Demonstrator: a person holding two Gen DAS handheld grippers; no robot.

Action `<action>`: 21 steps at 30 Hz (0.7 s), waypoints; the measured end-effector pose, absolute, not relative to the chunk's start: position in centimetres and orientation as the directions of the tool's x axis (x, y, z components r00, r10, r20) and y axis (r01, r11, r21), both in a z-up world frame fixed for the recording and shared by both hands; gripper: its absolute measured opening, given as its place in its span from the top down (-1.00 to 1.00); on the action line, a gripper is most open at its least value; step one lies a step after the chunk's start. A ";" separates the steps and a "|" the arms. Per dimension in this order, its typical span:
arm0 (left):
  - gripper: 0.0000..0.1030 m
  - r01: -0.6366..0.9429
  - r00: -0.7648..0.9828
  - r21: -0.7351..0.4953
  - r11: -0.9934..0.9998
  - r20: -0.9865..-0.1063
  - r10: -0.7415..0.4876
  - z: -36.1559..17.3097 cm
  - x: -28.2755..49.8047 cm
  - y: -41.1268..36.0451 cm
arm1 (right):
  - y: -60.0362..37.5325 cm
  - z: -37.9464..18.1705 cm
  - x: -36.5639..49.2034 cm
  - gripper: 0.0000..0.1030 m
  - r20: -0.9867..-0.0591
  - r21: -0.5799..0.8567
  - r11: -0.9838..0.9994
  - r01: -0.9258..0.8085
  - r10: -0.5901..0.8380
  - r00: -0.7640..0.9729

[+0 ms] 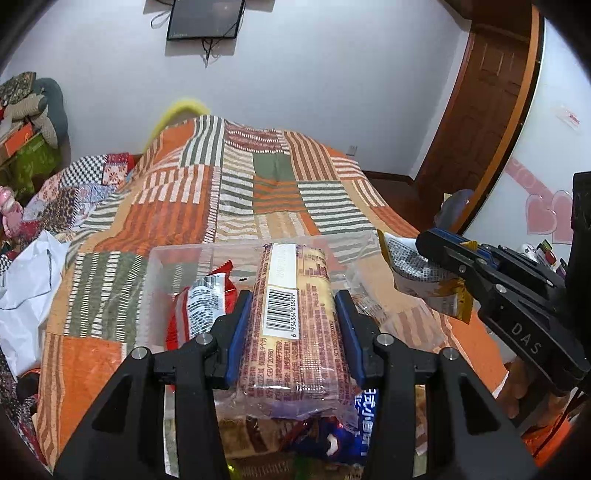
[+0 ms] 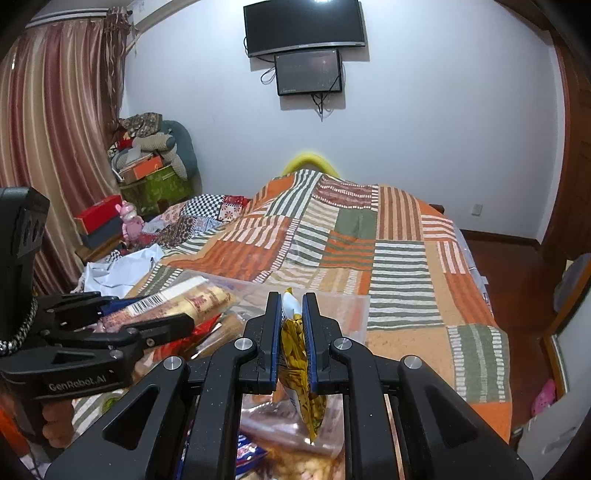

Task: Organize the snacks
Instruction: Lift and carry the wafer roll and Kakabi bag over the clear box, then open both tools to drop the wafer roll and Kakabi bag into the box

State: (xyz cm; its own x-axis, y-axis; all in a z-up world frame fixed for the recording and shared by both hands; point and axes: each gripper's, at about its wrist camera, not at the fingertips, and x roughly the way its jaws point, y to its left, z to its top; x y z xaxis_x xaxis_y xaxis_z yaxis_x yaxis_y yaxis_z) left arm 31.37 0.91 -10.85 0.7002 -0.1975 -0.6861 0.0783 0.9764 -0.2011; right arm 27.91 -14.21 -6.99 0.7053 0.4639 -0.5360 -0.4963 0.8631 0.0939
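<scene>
Left claw (image 1: 293,328) clamping biscuit pack (image 1: 295,314), right claw (image 2: 291,339) pinching yellow sachet (image 2: 297,354)

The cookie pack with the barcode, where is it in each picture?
Left wrist view: the cookie pack sits in the middle, clamped by the left gripper, over the clear bin.
Right wrist view: the cookie pack is at the left, sticking out of the left gripper.
Shared landmark: the small screen on the wall.
</scene>
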 end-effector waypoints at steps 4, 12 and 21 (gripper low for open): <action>0.14 0.088 0.670 -0.207 0.974 -0.711 -0.212 -11.7 32.9 0.4 | -14.0 -7.5 29.2 0.80 -0.555 0.103 0.862 -0.496 0.464 0.691; 0.14 0.116 0.629 -0.168 0.979 -0.750 -0.203 -13.2 34.9 -1.2 | -13.1 -9.2 30.7 0.80 -0.601 0.086 0.863 -0.498 0.444 0.665; 0.14 0.114 0.607 -0.179 0.977 -0.767 -0.211 -13.9 36.0 -1.7 | -13.0 -10.3 31.7 0.80 -0.631 0.095 0.865 -0.492 0.435 0.643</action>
State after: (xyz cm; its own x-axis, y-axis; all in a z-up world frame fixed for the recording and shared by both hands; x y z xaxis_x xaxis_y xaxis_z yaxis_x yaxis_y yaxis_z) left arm 35.98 -1.74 -13.93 0.6065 -0.2106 -0.7666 0.1136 0.9773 -0.1786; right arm 31.70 -13.03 -10.26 0.6427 0.4346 -0.6309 -0.4921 0.8653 0.0949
